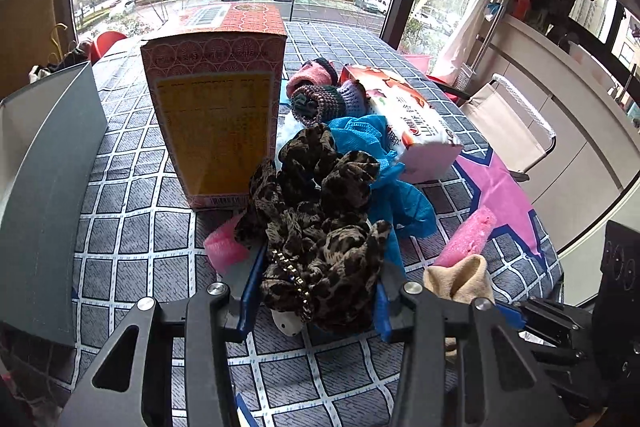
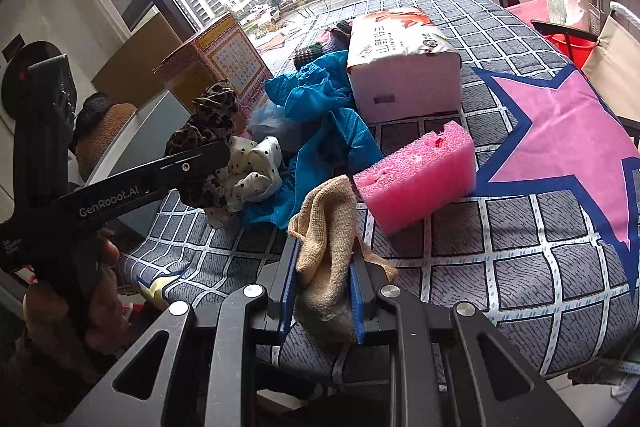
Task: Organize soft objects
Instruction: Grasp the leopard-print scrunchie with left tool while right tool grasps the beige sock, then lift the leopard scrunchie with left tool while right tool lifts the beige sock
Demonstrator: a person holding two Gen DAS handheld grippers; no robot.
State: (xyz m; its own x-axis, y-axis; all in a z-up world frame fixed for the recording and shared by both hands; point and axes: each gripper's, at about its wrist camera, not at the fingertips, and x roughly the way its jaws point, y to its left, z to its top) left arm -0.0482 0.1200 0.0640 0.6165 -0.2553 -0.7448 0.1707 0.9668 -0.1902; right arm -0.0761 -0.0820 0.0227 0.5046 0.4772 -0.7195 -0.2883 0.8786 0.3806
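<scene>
Leopard scrunchie (image 1: 316, 247) sits between the left gripper (image 1: 316, 291) jaws, pinched on both sides, w/ a white dotted scrunchie (image 2: 256, 167) bunched under it, above the desk (image 1: 132, 259). Right gripper (image 2: 324, 291) is nearly closed, clamped on a tan sock (image 2: 328, 227). Grey bin (image 1: 48, 187) at 9 o'clock; contents can't tell. Orange box (image 1: 216, 107) upright at 11, blue cloth (image 1: 384, 163) at 1, tissue pack (image 1: 408, 123) beyond, pink sponge (image 2: 416, 175) at 3.
</scene>
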